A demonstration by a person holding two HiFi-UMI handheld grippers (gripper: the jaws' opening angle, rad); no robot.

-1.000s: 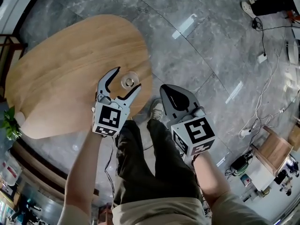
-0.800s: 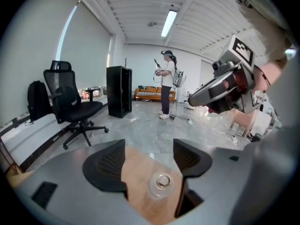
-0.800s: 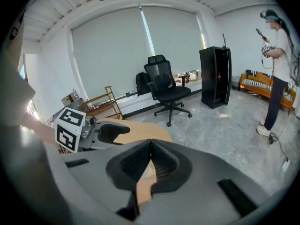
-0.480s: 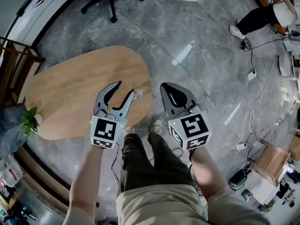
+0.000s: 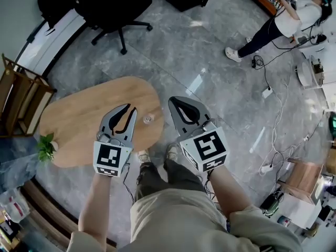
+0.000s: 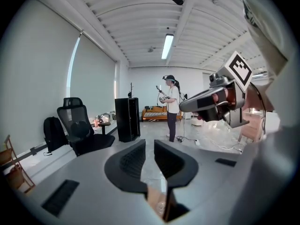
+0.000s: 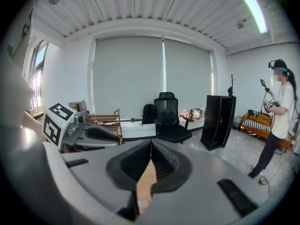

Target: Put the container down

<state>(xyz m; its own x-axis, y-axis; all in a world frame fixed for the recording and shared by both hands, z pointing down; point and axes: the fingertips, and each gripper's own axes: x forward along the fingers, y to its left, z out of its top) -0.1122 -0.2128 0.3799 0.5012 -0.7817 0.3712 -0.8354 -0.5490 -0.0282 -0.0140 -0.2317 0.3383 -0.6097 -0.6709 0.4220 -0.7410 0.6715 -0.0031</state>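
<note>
Since the small glass container is set down on the wooden surface, nothing is held: the left hand-held gripper is being closed on empty air, and the right hand-held gripper is shut and empty.

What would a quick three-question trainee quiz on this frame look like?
1. True or false: the container stands on the wooden table, held by neither hand-held gripper.
2. What sits between the jaws of the left hand-held gripper? A) the container B) nothing C) a plant
3. Fill in: the jaws of the right hand-held gripper are ___ (open/shut).

Key:
1. True.
2. B; its jaws are closing with nothing between them.
3. Shut.
</note>
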